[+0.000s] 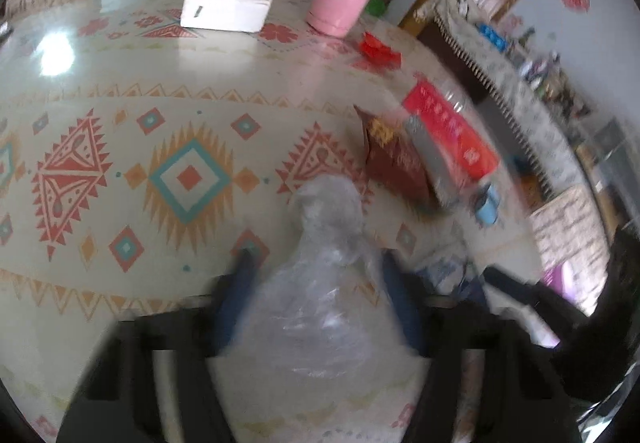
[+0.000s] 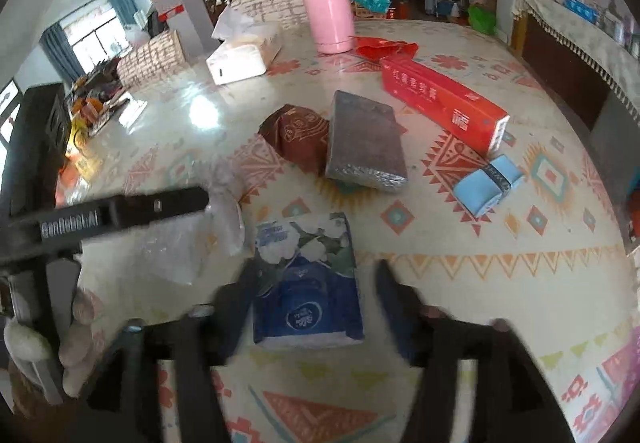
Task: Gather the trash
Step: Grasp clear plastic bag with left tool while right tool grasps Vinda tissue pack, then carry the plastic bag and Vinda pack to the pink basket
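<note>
Left tool [image 1: 316,271] pinches a clear plastic bag [image 1: 320,283], long axis pointing away; right tool [image 2: 316,275] gapes around an untouched blue tissue pack [image 2: 306,283].

The left hand-held gripper [image 1: 316,279] pinches clear plastic, while the right hand-held gripper [image 2: 316,283] stands apart, angled downward.

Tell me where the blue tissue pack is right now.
In the right wrist view, the blue tissue pack lies flat on the patterned tablecloth between the right claw's open fingers, with the clear plastic bag just to its left.
</note>
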Demonstrator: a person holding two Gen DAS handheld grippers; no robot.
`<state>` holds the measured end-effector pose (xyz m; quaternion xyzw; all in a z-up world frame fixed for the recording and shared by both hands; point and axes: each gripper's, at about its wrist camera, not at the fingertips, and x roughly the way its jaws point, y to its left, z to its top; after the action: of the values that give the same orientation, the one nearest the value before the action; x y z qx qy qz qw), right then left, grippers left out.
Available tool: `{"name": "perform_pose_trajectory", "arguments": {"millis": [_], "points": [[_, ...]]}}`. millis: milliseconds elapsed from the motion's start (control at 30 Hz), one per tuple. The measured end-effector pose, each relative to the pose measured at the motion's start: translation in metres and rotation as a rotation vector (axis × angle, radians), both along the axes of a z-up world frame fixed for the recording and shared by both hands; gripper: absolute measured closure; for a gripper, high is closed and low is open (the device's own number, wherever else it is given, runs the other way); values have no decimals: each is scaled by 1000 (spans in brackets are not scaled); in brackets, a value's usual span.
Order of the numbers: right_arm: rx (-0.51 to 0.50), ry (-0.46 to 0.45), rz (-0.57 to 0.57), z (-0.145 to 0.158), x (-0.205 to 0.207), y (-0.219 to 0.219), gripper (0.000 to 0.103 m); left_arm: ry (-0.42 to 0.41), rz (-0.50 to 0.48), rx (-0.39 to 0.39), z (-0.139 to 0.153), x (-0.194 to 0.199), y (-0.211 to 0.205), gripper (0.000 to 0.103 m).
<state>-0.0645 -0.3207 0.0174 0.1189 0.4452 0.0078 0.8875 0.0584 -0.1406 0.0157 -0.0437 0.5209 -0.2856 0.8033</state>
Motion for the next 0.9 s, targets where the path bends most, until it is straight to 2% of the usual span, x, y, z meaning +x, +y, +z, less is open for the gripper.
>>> {"name": "perform_pose_trajectory", "arguments": {"millis": [33,133,333,367,433,500,667,900], "points": [[0,1,2,0,0,1,26,24,-18,3,-3,0,-2,91],[-18,12,13,-4,4,11,26,16,-12,1,0,-2,0,91],[-93,13,16,-12,18,31,26,10,21,-66,12,1,18,91],[-104,18,14,-13,20,32,30,10,24,-82,14,1,20,91],[-144,24,-3,-14,21,36,46,5,25,-108,20,1,25,91],[-115,28,-4,-13,20,34,47,2,26,-129,24,0,28,91],[-92,11,-37,-3,1,25,48,-19,25,-158,31,-2,29,91],[-58,-40,-99,22,-63,-1,47,-55,29,-145,36,-10,26,91]]}}
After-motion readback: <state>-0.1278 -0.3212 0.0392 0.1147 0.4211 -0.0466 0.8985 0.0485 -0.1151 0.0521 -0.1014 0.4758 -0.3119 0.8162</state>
